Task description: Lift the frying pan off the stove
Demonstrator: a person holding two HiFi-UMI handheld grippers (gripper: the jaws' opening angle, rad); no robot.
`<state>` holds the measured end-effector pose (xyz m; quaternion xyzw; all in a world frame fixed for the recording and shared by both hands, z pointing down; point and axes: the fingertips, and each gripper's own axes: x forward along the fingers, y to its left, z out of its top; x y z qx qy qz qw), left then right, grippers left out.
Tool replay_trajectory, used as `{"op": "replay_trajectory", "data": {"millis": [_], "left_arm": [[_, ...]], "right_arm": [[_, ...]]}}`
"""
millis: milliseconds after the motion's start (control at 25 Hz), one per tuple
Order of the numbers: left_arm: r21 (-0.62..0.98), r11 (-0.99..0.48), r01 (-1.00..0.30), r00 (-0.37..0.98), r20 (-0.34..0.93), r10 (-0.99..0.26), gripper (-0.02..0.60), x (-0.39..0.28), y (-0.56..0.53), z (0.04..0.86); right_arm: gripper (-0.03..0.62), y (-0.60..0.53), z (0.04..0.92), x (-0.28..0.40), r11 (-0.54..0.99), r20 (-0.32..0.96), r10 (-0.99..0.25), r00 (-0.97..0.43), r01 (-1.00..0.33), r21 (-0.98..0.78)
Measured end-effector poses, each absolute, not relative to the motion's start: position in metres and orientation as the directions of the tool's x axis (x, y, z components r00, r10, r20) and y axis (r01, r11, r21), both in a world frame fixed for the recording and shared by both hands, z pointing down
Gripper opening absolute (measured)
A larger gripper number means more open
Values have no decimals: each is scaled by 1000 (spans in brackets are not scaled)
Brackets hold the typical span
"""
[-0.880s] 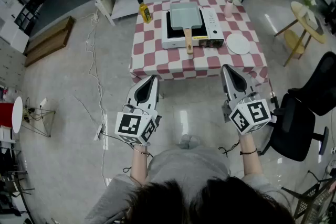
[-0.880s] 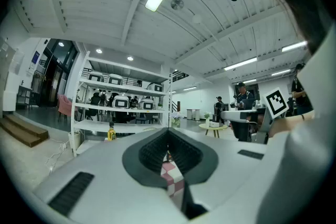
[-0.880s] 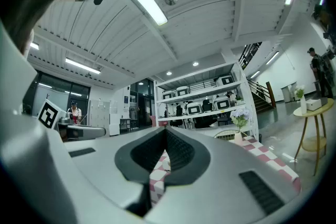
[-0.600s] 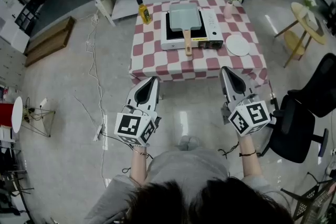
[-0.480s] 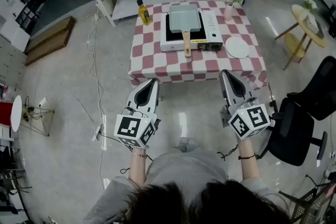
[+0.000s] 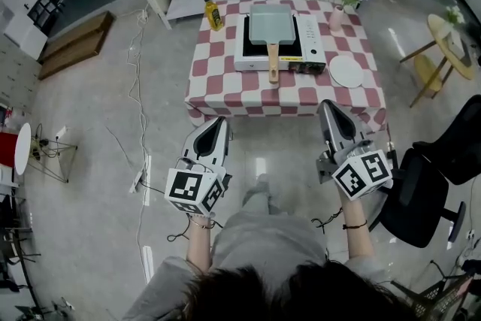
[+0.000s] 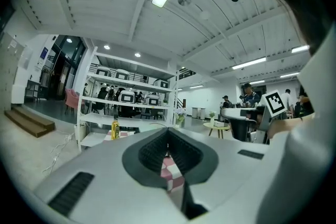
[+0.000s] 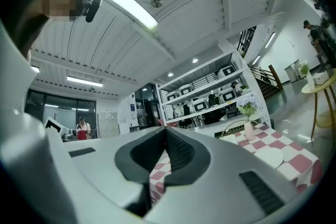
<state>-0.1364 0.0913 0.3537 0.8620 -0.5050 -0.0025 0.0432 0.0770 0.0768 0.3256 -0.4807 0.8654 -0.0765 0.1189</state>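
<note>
1. Open floor lies between me and the table (image 6: 225, 83) with its red-and-white checked cloth. The cloth's near edge hangs just beyond both gripper tips. A black office chair (image 6: 428, 184) crowds my right side, and a cable (image 6: 137, 86) trails over the floor on the left.
2. I hold the left gripper (image 6: 219, 122) and the right gripper (image 6: 328, 106) level and side by side, well apart, both pointing at the table.
3. In each gripper view the jaws are pressed together with nothing between them.
4. The frying pan (image 6: 270, 20) is rectangular and grey-blue. It sits on the white stove (image 6: 314, 41) at the table's middle, and its wooden handle points toward me over the stove's front edge.
5. A yellow oil bottle (image 6: 213, 11) stands left of the stove, a vase of flowers (image 6: 349, 0) is at its right rear, and a white plate (image 6: 346, 71) lies at its right front.
</note>
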Motion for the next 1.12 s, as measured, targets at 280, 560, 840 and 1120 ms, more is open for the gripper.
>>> {"op": "replay_trajectory", "data": {"millis": [280,560,840,1120], "left_arm": [[109,-470,-876,478,65,-876,26,-142,64,364],[129,-499,-857,511,78,-856,26,-134,20,369],[162,-541,-825,559,92,-824,26,-129,-17,370],[180,-567,-804,589,107,-801,26,-132,-45,374]], "right_arm": [[21,46,333,75,528,-118,-848,-517,-803,-275],[21,5,342,75,509,-98,-858,-504,-810,-290],[21,-27,351,72,496,-76,-863,-500,-809,-316],[21,-48,359,63,461,-12,-876,-482,-831,-311]]}}
